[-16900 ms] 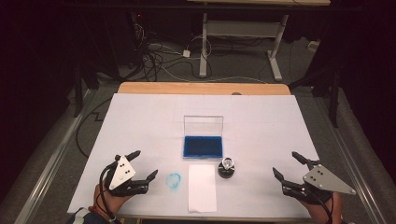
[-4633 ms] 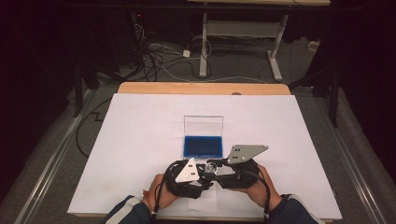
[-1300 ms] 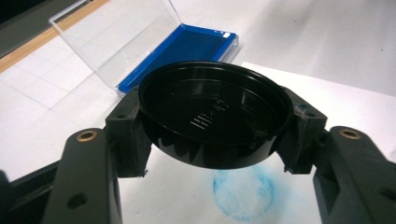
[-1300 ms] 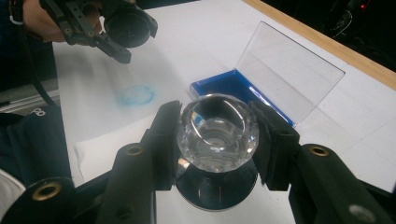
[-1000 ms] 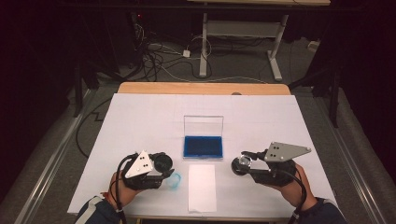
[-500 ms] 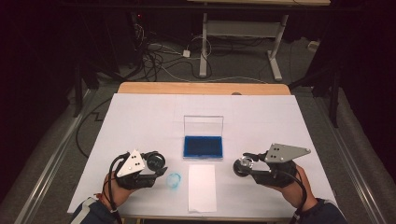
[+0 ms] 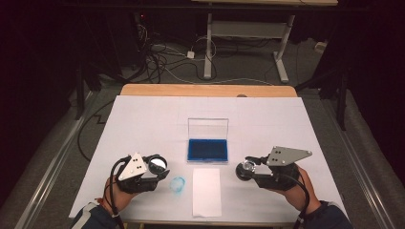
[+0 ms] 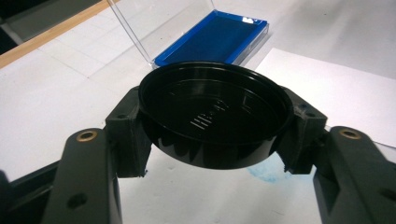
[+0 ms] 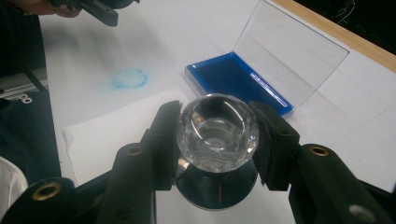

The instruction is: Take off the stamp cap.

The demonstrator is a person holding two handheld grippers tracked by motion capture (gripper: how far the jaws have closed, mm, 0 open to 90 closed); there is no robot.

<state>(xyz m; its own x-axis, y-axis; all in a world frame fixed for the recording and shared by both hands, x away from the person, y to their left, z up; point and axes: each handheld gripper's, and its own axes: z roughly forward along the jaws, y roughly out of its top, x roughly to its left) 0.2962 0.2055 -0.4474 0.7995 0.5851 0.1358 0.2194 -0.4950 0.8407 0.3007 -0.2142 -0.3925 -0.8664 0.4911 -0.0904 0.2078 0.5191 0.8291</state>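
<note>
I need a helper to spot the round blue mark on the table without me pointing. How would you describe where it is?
Start from the open blue case mid-table, then drop to the white paper sheet in front of it. Just left of that sheet, beside the left hand-held gripper, lies the blue ring stain: flat, faint and smudged, the only colour on the white tabletop.

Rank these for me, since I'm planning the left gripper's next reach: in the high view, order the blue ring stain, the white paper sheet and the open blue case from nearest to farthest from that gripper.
1. Blue ring stain, on the table just right of the left gripper.
2. White paper sheet, farther right, at the near edge.
3. Open blue case, right and farther back, lid upright.
</note>
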